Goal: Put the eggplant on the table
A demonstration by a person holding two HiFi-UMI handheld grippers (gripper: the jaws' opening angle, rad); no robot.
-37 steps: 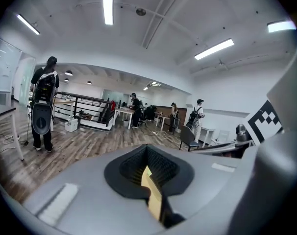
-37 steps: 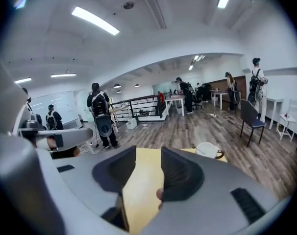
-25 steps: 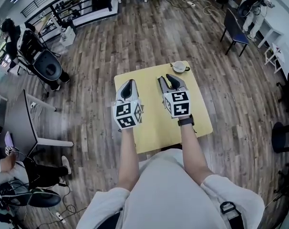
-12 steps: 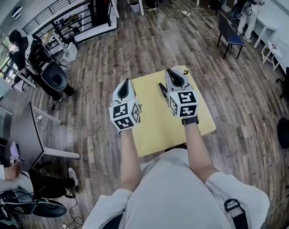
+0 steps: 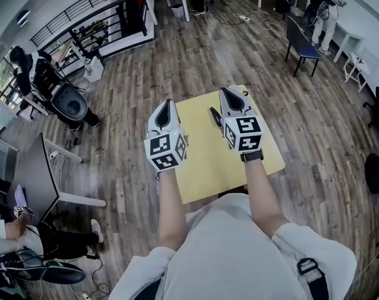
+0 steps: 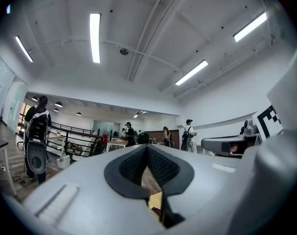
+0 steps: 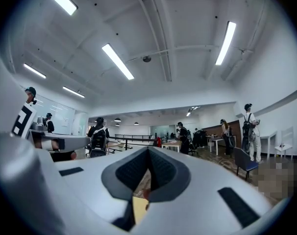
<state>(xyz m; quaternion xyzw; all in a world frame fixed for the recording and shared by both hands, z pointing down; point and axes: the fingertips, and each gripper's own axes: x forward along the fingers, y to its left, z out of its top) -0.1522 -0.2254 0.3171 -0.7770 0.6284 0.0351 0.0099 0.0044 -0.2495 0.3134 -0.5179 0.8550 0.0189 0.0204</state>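
Right hand-held gripper [image 5: 227, 92]: jaws pressed together, nothing held between them. It is held level above the bench [image 5: 202, 170].

Left hand-held gripper [image 5: 168, 105]: likewise closed and empty. It is held level over the bench's left edge.

Eggplant [image 5: 214, 117]: judged to be the slim dark item lying on the bench between the two grippers, just beside the right one in the head view. It is too small for the identification to be certain. No contact with either gripper is seen.

Bench: small, with a yellow top. The eggplant is placed on its far half, well in from the near edge.

Floor [image 5: 177, 49]: wood planks on all sides of the bench. Other furniture and people are well apart.

Status: placement is judged done, if the dark item is rightly identified.

Hazards:
- The eggplant is presumed rounded and could be set rolling toward an edge if it is nudged.
- The closed right hand-held gripper is the likeliest cause, being nearest. The item could be clipped if the gripper is lowered or swept leftward.
- The small bench could be jolted by the person's body at its near edge.
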